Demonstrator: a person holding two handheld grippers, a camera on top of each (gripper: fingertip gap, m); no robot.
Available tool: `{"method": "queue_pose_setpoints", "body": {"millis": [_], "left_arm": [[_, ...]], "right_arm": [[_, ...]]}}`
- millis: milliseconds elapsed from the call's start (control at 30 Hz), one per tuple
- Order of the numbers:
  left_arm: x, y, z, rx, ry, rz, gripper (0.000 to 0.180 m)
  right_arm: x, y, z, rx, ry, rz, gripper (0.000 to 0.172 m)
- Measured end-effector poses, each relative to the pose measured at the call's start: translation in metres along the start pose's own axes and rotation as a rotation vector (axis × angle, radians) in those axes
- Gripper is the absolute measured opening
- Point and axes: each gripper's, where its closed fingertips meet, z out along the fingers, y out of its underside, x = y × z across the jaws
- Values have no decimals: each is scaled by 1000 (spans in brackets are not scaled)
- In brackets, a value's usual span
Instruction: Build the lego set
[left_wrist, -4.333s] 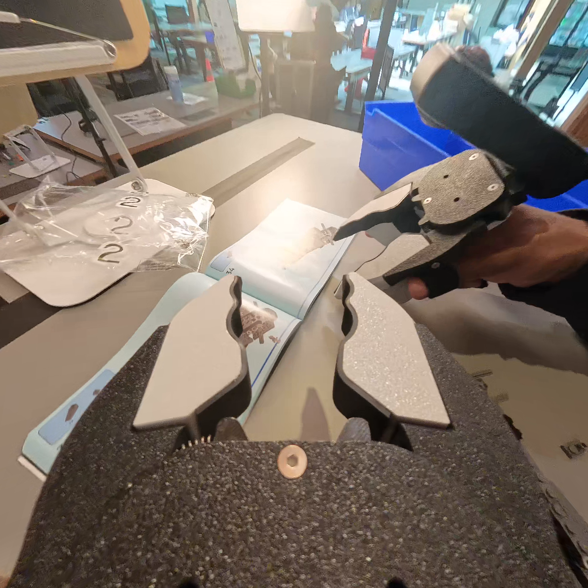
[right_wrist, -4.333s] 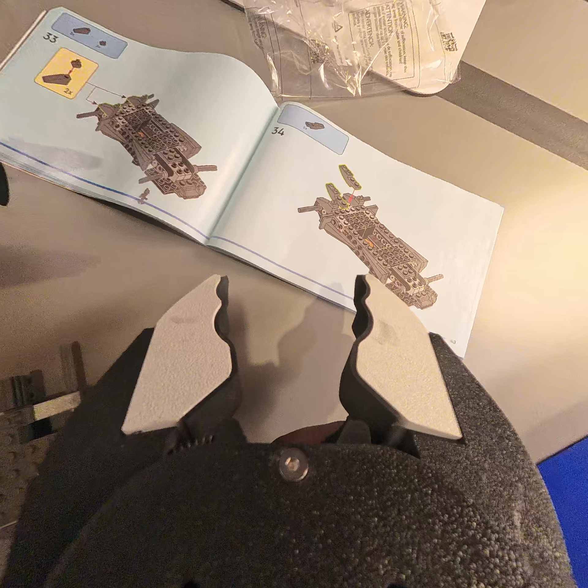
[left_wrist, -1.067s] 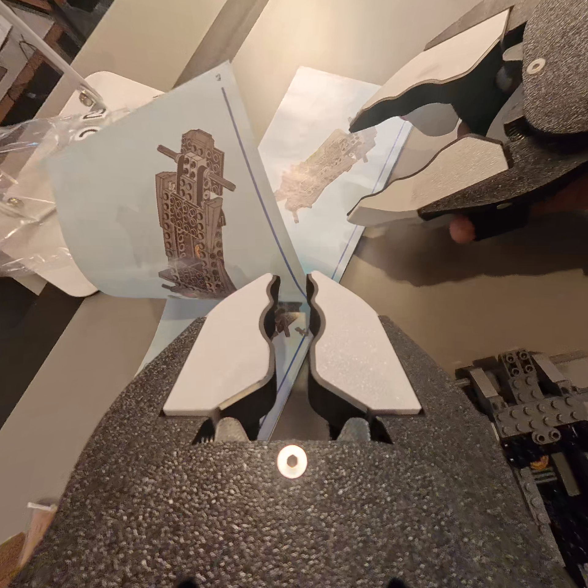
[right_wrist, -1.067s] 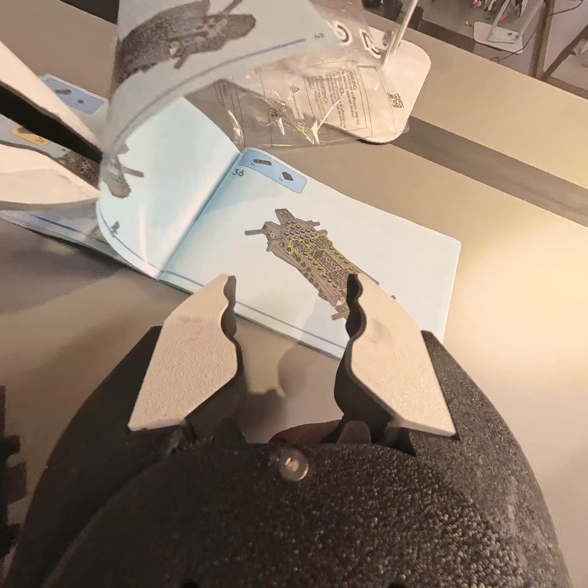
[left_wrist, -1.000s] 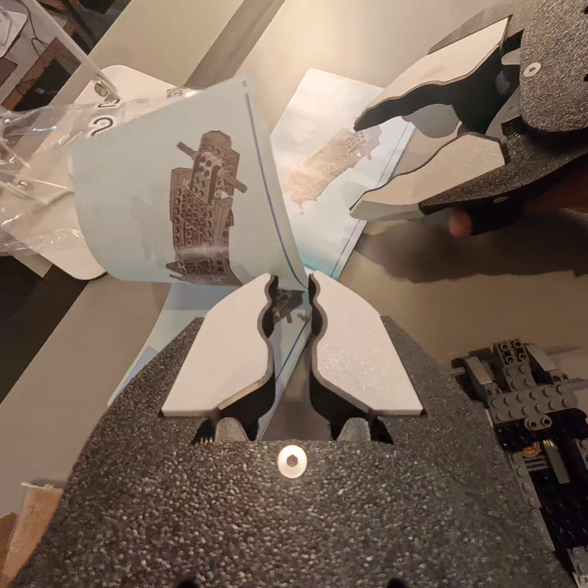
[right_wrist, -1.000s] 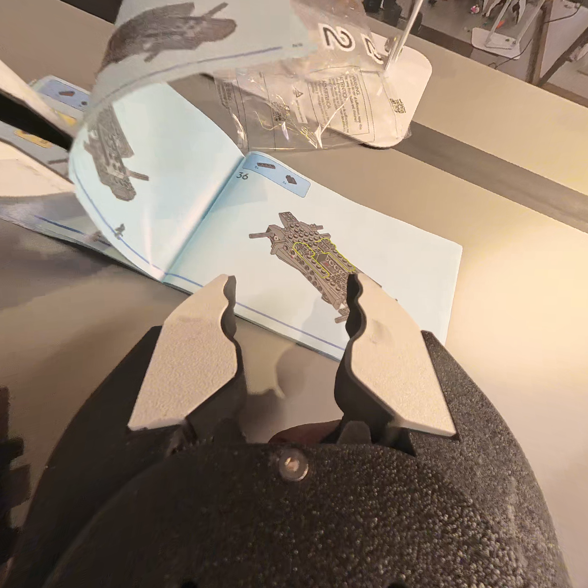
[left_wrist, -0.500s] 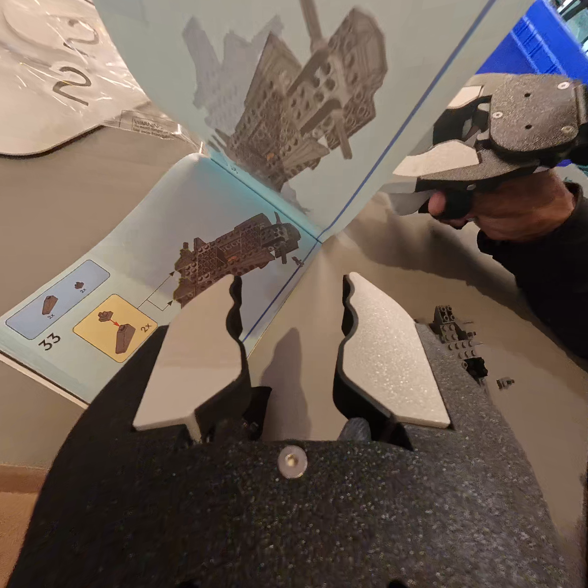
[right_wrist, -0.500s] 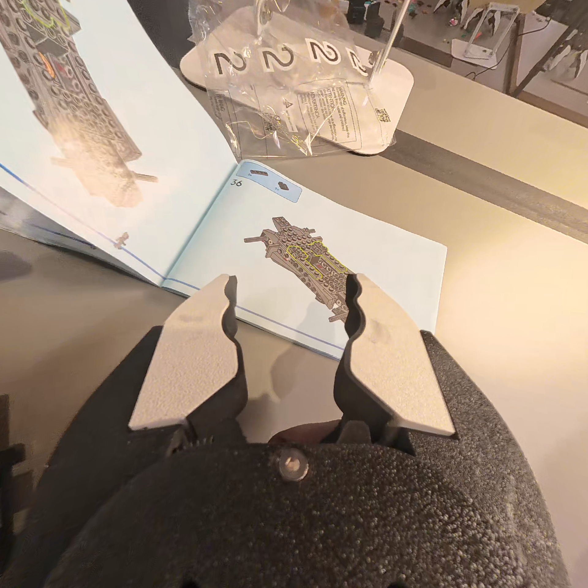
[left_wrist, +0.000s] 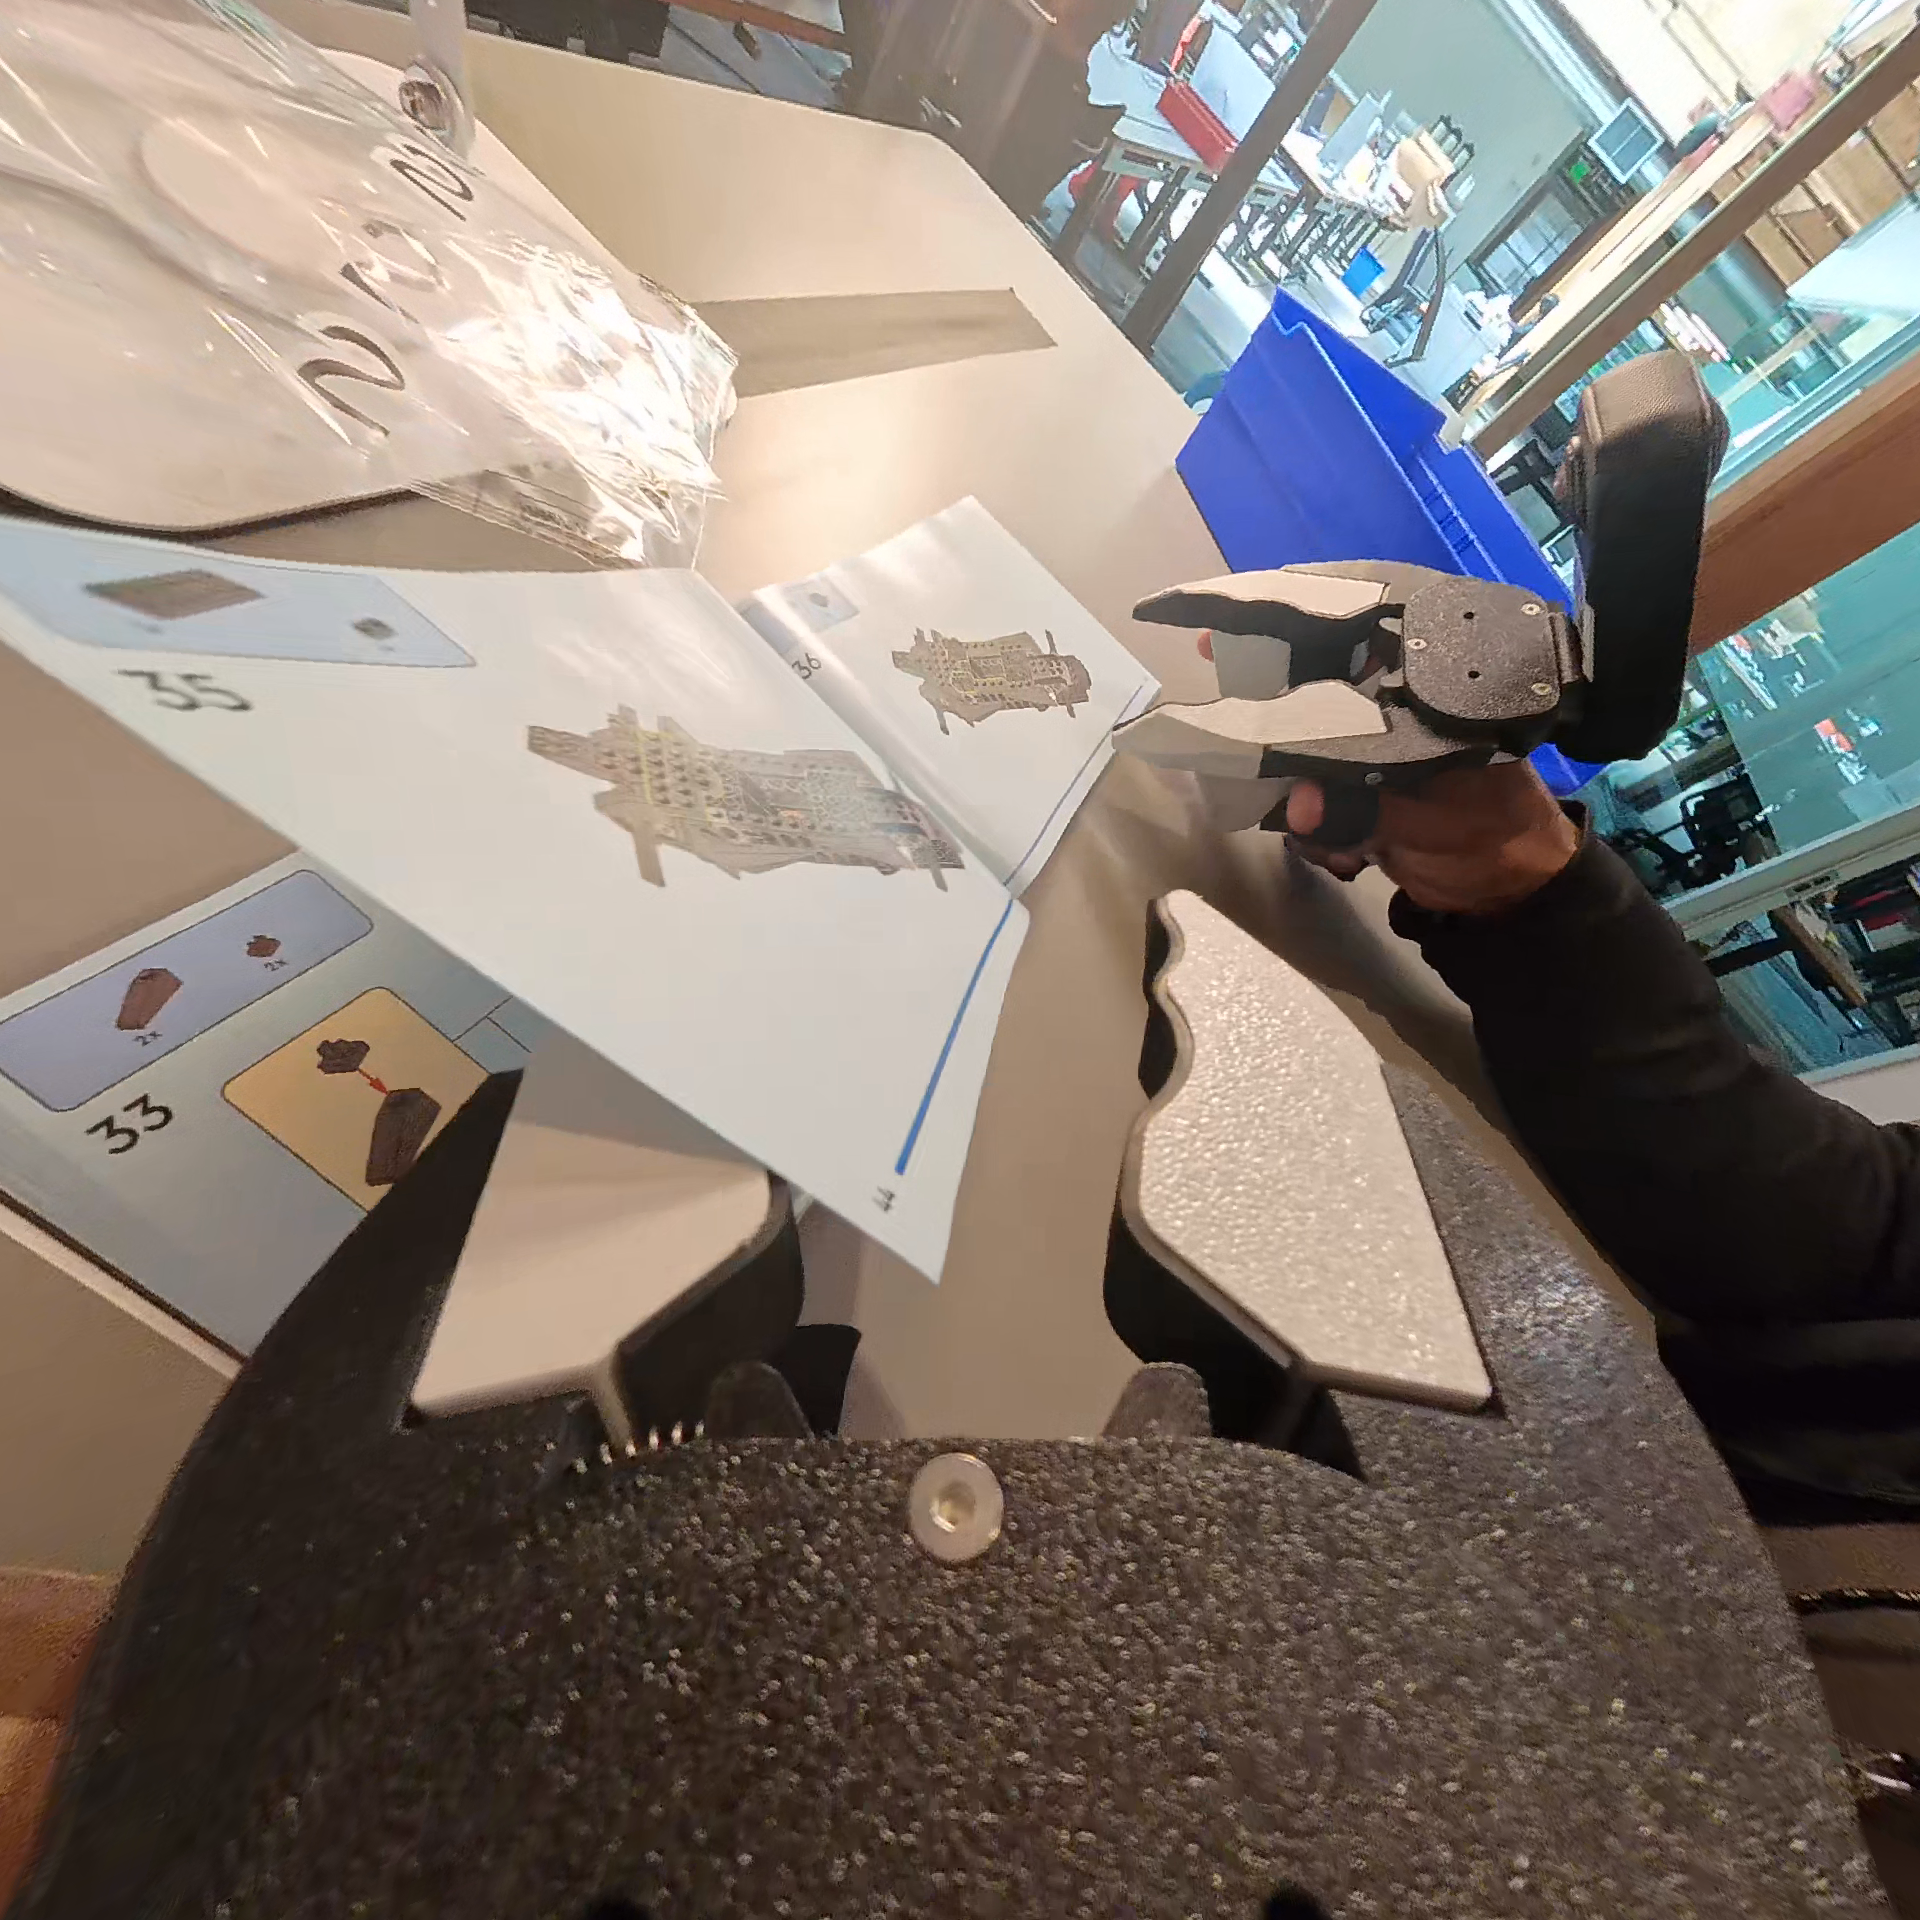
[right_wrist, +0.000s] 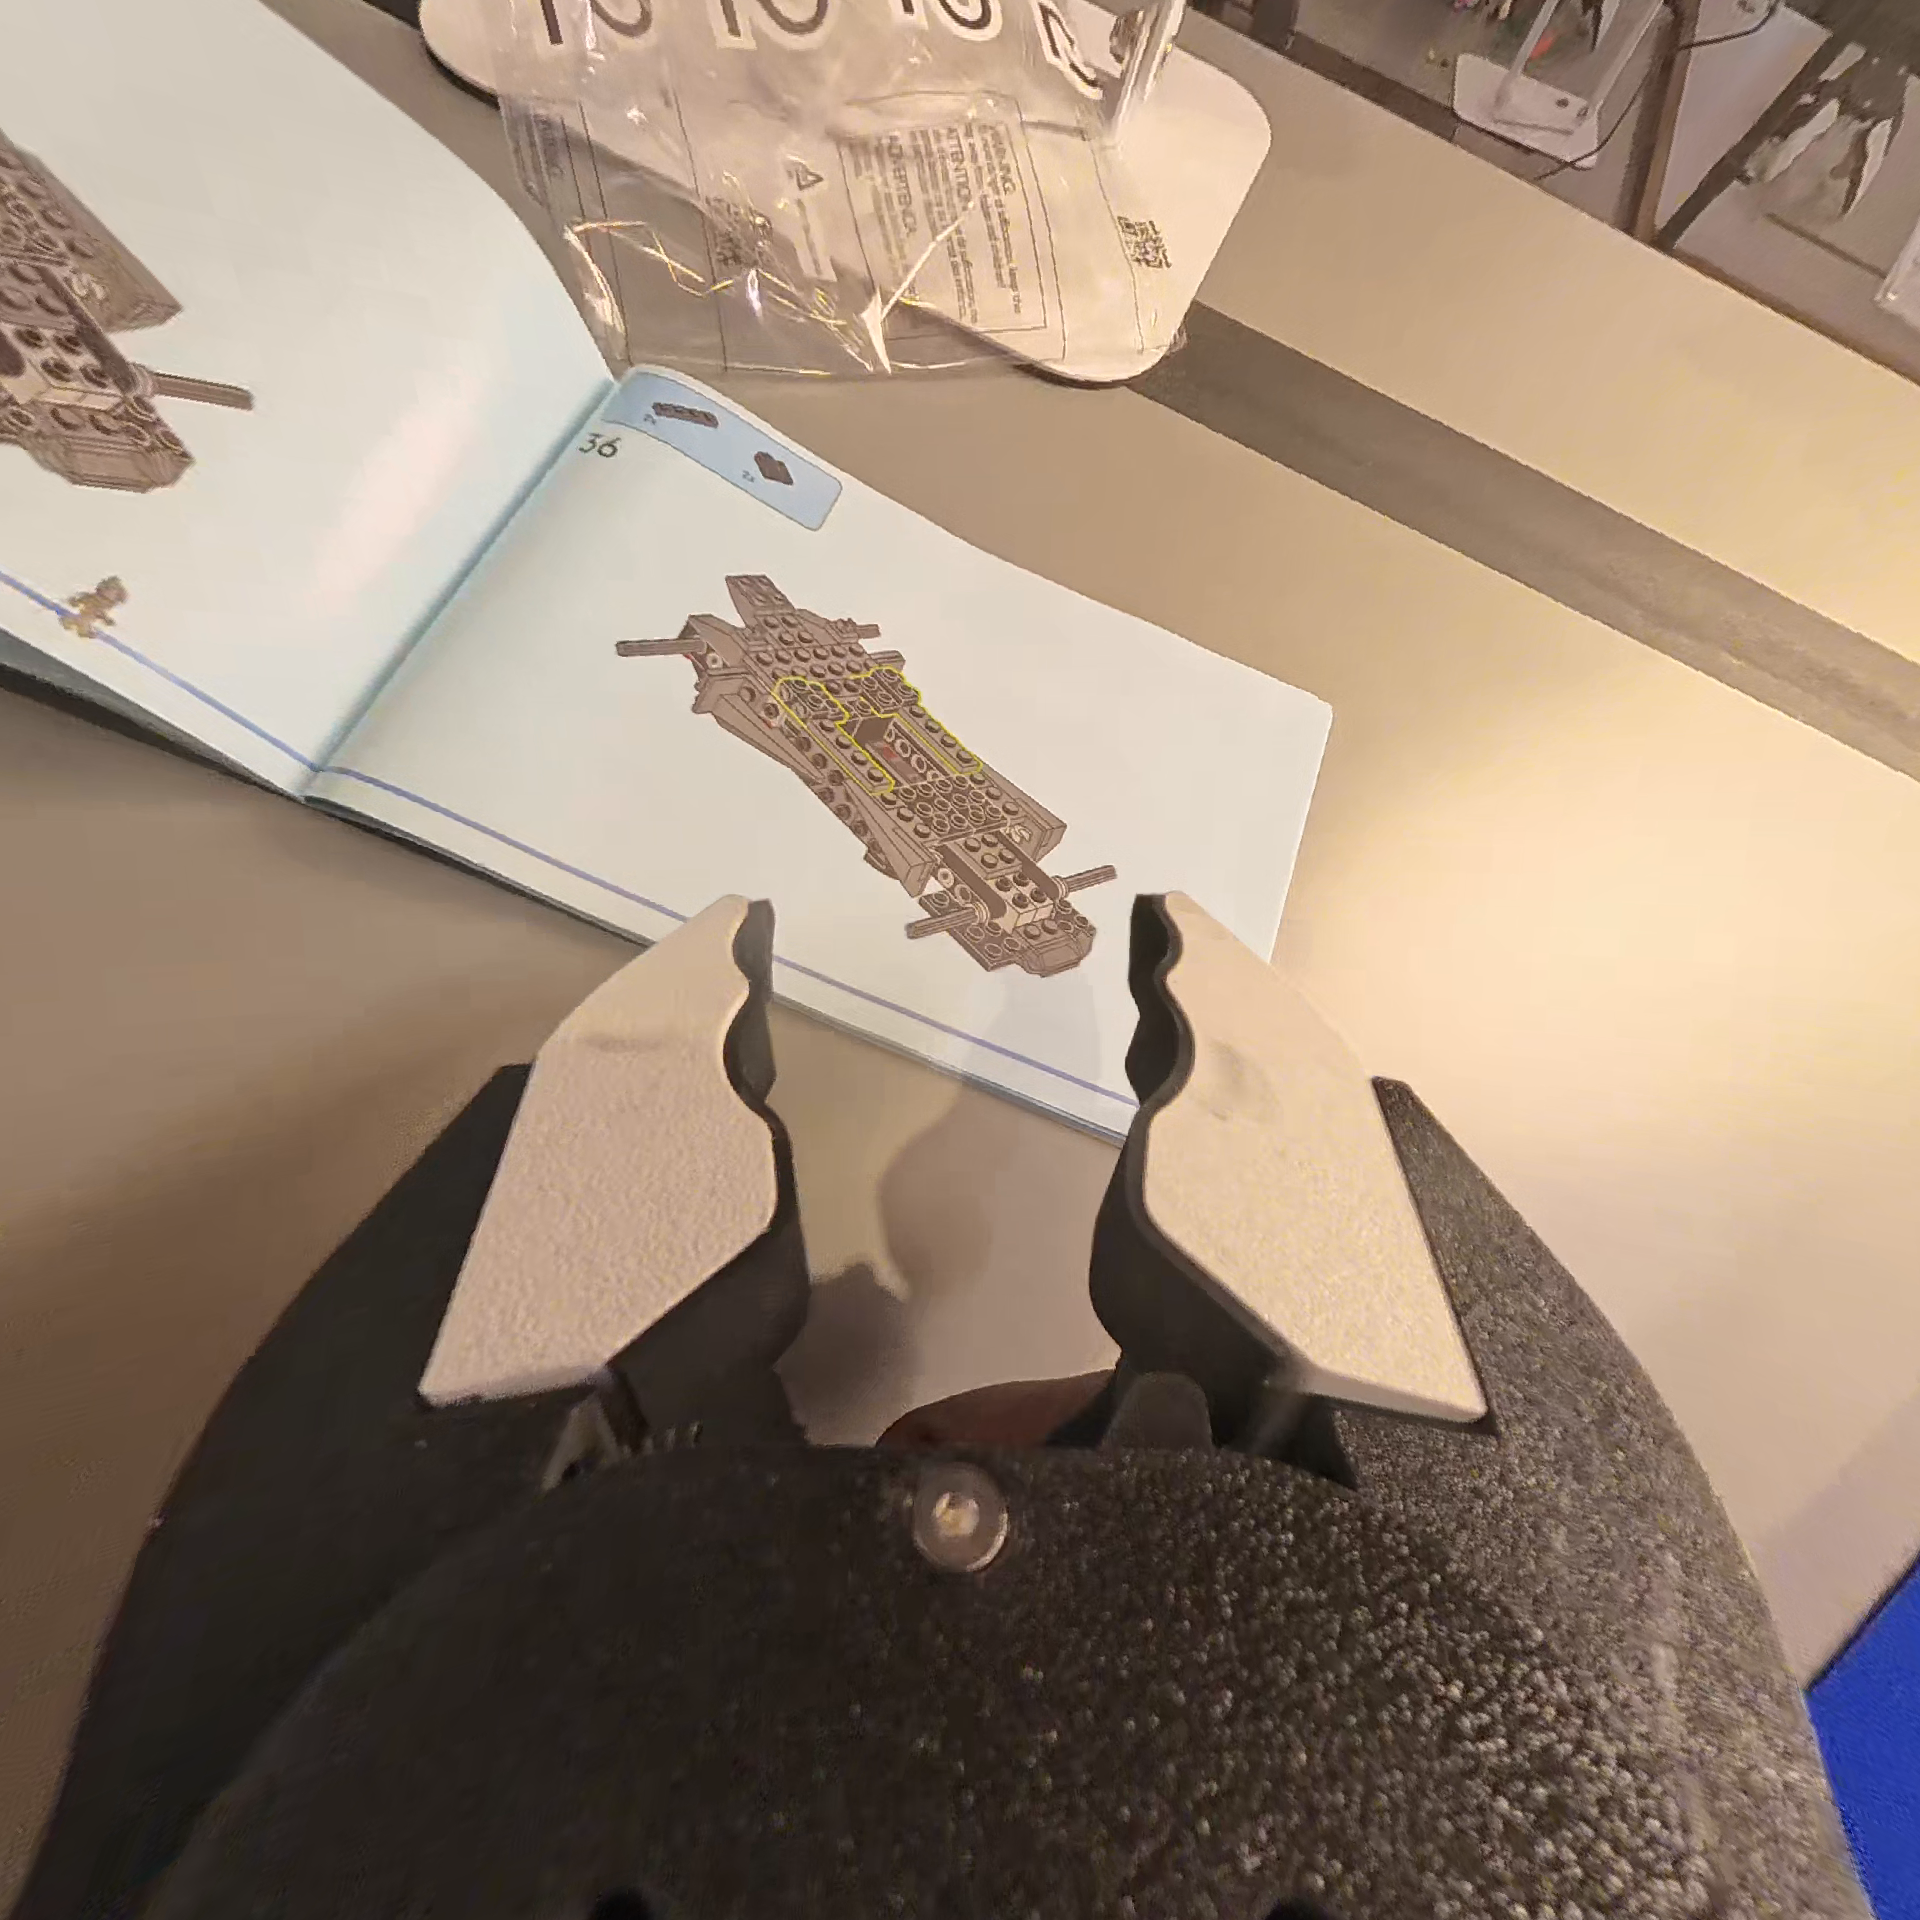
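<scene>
Both our grippers, left (left_wrist: 966, 1039) and right (right_wrist: 951, 997), spread empty; loose page (left_wrist: 644, 831) floats over left finger (left_wrist: 582, 1226), instruction booklet (right_wrist: 831, 748) lies open.

Warm light washes my table (right_wrist: 1558, 831) right of the booklet (right_wrist: 935, 727); lifted page (left_wrist: 623, 831) motion-blurred, edges fisheye-bent.

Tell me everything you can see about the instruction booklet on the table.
The instruction booklet is thin, pale blue printed paper, lying open on the beige table. Its pages show drawings of a grey brick model. One leaf hangs raised and curved in mid-turn over the left claw, which is open, gripping nothing. The right page lies flat ahead of the open right claw. Clear plastic bags lie beyond it.
</scene>
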Motion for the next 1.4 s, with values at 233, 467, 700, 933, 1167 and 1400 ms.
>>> {"method": "queue_pose_setpoints", "body": {"millis": [233,467,700,933,1167,1400], "left_arm": [[-12,-11,-12,65,-66,-2,71],[-19,-27,-28,164,-102,-26,70],[-17,-46,-44,230,-249,107,71],[4,-50,-29,269,-251,249,68],[13,-23,12,103,-260,368,67],[32,-3,73,-85,-230,566,61]], "right_arm": [[4,-4,-4,28,-2,19,65],[2,-2,-3,14,-7,-13,66],[6,1,-5,-3,-10,-30,66],[9,4,-5,-15,-12,-25,66],[14,9,-5,-46,-6,3,66],[19,4,-12,-28,3,24,66]]}}
